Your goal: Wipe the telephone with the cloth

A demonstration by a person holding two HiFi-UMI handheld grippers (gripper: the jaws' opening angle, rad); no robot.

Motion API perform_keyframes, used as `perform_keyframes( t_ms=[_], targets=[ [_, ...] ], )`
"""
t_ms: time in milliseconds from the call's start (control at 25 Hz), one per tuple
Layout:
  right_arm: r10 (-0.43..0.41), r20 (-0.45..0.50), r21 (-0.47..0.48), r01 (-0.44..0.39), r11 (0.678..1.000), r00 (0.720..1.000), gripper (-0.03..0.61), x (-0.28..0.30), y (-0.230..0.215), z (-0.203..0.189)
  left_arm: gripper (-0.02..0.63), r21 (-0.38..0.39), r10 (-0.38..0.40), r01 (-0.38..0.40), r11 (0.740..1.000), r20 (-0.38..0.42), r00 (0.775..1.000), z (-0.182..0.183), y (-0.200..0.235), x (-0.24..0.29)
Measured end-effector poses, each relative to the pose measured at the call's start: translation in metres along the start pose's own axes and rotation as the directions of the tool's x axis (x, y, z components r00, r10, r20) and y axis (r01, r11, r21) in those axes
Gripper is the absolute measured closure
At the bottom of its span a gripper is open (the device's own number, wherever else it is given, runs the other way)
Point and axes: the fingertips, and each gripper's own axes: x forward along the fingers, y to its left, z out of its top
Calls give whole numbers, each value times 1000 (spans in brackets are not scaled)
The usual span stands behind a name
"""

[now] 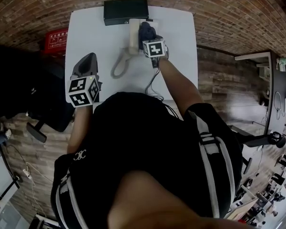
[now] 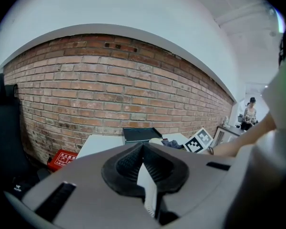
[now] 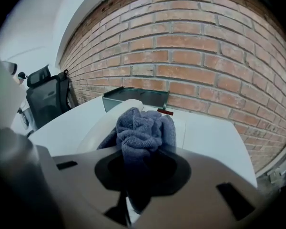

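**Position.** The telephone [image 1: 133, 36] stands at the far middle of the table [image 1: 90, 27], just near of a black box [image 1: 126, 11]. Its coiled cord [image 1: 118, 67] trails toward the near left.

**Right gripper** [image 1: 149, 36]. The jaws are clamped on the cloth [image 3: 143, 130], which is bunched into a wad that bulges out ahead of them. In the right gripper view the wad sits over the telephone's body, just right of the pale handset [image 3: 102, 125]. It appears to touch the casing, though the contact itself is hidden under the cloth.

**Left gripper** [image 1: 89, 57]. The jaws are together with nothing between them. It is held over the near left of the table, well apart from the telephone.

**Progress.** Judged under way: the cloth is gripped and brought to the telephone. No view shows how much of the surface has been covered. The handset, the left side and the near face look untouched at present and likely remain to be wiped.
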Motion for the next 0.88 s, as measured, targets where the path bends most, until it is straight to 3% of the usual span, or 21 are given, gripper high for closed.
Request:
perform_keyframes(
  t_ms=[200,320,520,720,880],
  targets=[
    [-7,37,-23,8,1000,999,526,12,-3,14,620,7,7,-7,1000,4,1000,0,-3,-6],
    [1,11,-7,-1,1000,1000,526,17,-1,20,620,7,16,-16,1000,3,1000,0,-2,-9],
    [-25,-7,92,26,995,1000,528,11,-17,34,620,4,19,-19,1000,6,1000,1,-1,-14],
    [-60,171,187,27,982,983,529,-36,-19,56,620,4,-5,5,1000,5,1000,-2,-2,-16],
    [-30,335,187,-35,982,942,532,-91,-5,80,620,14,-43,43,999,13,999,0,-8,-12]
  ],
)
